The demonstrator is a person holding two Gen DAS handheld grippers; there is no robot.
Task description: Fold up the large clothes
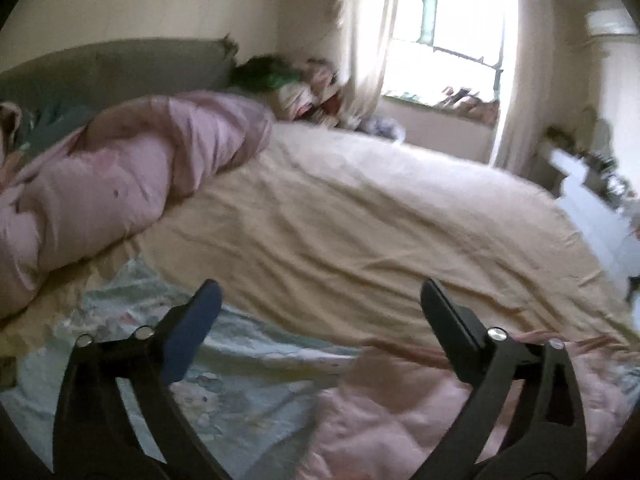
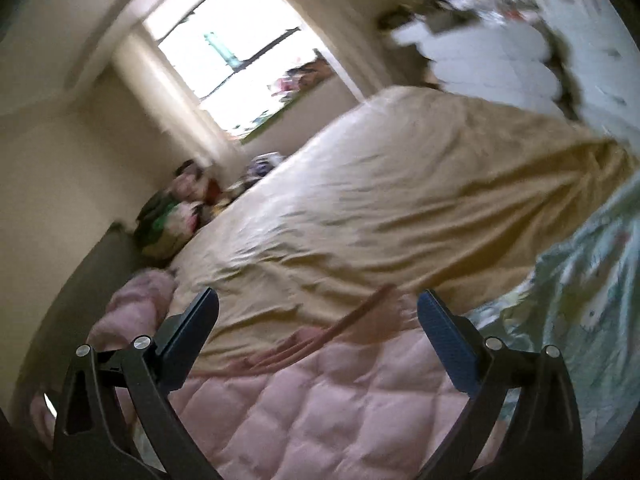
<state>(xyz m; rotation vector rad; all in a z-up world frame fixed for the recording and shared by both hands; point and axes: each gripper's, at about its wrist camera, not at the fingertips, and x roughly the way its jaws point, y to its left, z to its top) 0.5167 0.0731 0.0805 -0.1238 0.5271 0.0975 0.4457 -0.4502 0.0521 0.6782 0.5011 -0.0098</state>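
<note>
A pink quilted garment [image 2: 320,400] lies on the bed under my right gripper [image 2: 318,300], which is open and empty above it. The same pink cloth [image 1: 400,412] shows at the lower right of the left wrist view, next to a pale blue patterned cloth [image 1: 240,380]. My left gripper [image 1: 320,292] is open and empty, held above where the two cloths meet. A dark pink edge strip [image 2: 352,320] runs across the garment's far border. Both views are blurred.
A beige sheet [image 1: 380,220] covers the bed. A rolled pink duvet [image 1: 132,176] lies at the left by the grey headboard [image 1: 120,64]. A pile of clothes [image 1: 296,88] sits in the corner near the curtained window [image 1: 448,28]. A white cabinet [image 2: 488,60] stands beyond the bed.
</note>
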